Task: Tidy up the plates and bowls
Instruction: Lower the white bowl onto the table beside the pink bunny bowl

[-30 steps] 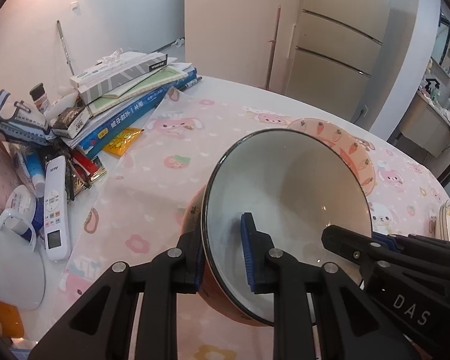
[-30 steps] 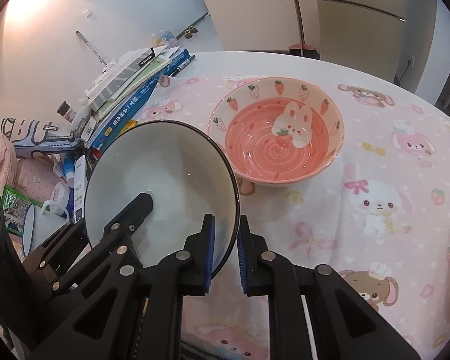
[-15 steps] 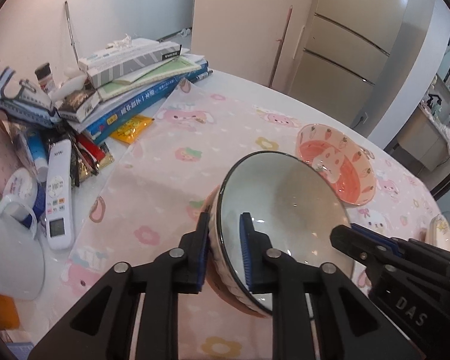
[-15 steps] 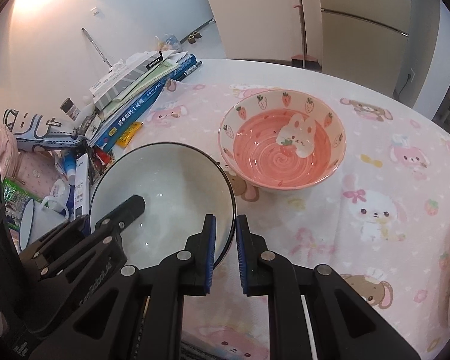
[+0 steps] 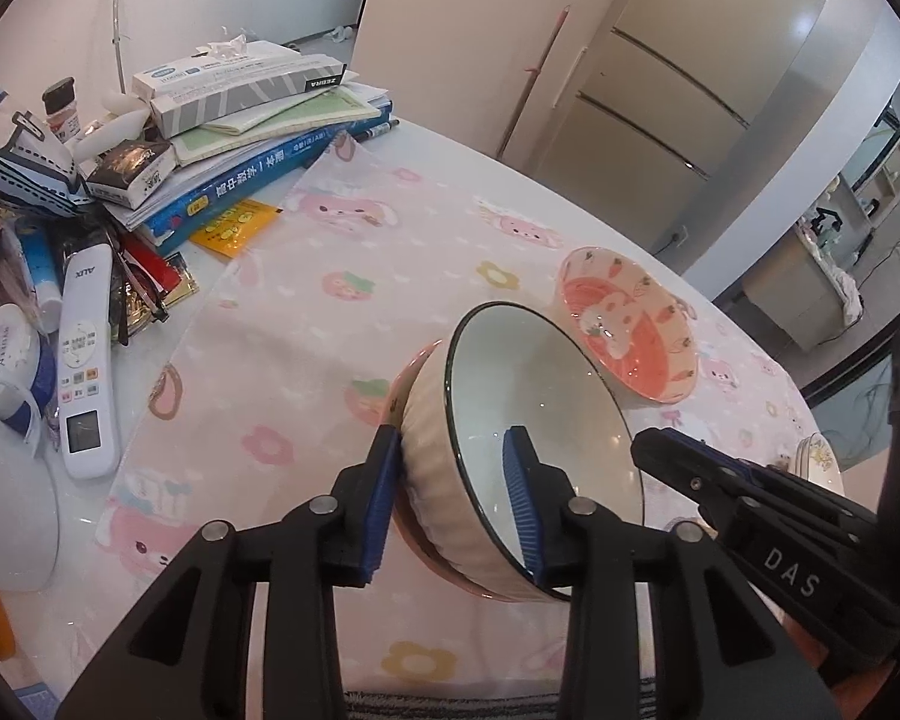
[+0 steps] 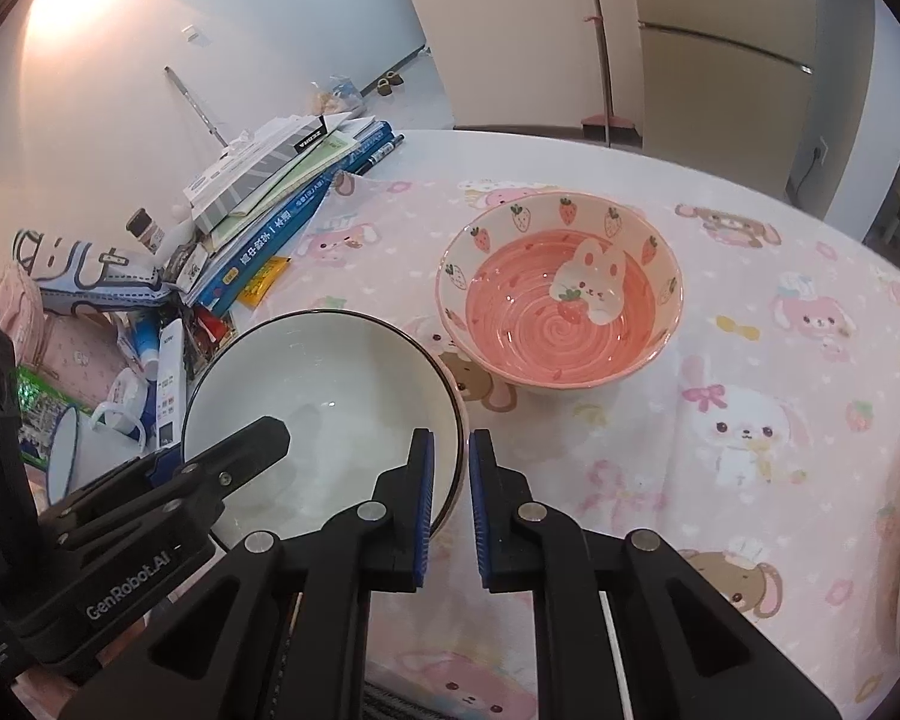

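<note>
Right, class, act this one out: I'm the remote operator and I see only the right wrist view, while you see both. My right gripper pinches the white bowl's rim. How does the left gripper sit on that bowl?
Observer: The left gripper straddles the wall of the white bowl, with one pad inside and one outside. Its jaws are opening.
Operator: Does the bowl stand straight on the cloth?
Observer: No. It sits inside a pink bowl, whose rim shows beneath it.
Operator: What is the white bowl's outside like?
Observer: It is cream, with upright ribs running all round the wall.
</note>
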The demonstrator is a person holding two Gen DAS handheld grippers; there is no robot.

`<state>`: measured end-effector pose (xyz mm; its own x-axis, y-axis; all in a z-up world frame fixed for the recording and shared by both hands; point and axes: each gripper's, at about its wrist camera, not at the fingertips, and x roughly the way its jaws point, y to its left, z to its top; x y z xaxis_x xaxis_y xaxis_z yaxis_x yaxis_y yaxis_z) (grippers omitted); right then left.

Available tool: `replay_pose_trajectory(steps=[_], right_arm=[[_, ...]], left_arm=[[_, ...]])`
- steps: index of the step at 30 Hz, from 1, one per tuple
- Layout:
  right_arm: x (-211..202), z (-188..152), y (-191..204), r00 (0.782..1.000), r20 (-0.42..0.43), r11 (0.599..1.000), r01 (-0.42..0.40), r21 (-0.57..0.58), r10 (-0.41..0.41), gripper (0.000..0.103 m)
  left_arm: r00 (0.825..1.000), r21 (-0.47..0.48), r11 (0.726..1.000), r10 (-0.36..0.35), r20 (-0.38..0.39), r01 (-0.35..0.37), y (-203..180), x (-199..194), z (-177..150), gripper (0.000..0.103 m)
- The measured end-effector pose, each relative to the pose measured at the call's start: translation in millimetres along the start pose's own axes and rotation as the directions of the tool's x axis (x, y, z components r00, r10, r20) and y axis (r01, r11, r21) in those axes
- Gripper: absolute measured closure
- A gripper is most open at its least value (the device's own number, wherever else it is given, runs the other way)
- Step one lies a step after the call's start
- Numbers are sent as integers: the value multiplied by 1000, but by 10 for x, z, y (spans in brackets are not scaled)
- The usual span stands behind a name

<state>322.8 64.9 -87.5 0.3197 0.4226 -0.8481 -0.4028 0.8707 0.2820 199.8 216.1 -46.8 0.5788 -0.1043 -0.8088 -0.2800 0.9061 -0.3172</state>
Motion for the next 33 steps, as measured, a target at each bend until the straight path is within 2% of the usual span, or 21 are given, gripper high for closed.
replay_pose_trajectory(steps=[2,3,4,5,7,9,14,15,16,18,21,28,31,33], right_arm=[[1,2,-12,1000,-1,1000,5,3,-5,90],[-2,7,-21,1000,0,1000,8,6,-8,90],[-3,9,-33,1000,-1,1000,7,13,-7,90],[-1,11,-40,1000,-3,1000,5,18,-4,90],[6,18,-60,1000,-9,1000,-3,27,4,90],[-12,24,-71,1000,-6,999,-6,32,6,90],[-63,39,-107,1000,1,999,-18,45,18,90],[-68,41,-114,1000,1,999,-22,47,22,90],[-67,38,-121,1000,1,999,-24,48,24,90],[-46,37,-125,1000,-9,999,-17,46,18,90],[-10,43,-136,1000,-14,999,-15,47,15,90],[-11,58,-158,999,-32,999,0,39,1,90],[-15,64,-237,998,-25,995,-54,90,56,90],[-113,86,-301,997,5,990,-72,117,72,90]], left_arm=[[1000,3,1000,-4,-1,4,-4,-6,4,66],[1000,7,1000,-5,2,5,-13,-20,3,58],[1000,11,1000,10,13,-10,-14,-49,2,44],[999,14,1000,22,43,-22,-20,-109,-1,42],[997,23,1000,-3,75,1,-6,-207,10,44],[996,12,1000,-30,80,29,45,-248,16,52],[996,-27,1000,11,84,-9,169,-213,50,54],[997,-31,999,11,78,-9,183,-197,51,60],[998,-32,999,9,69,-7,192,-173,50,74],[999,-51,999,17,49,-14,228,-119,41,88],[999,-49,999,7,43,-5,240,-84,37,90],[998,-5,998,60,36,-60,156,-30,10,90],[996,-5,996,88,-5,-88,171,69,11,90],[996,-7,997,82,34,-82,159,5,20,90]])
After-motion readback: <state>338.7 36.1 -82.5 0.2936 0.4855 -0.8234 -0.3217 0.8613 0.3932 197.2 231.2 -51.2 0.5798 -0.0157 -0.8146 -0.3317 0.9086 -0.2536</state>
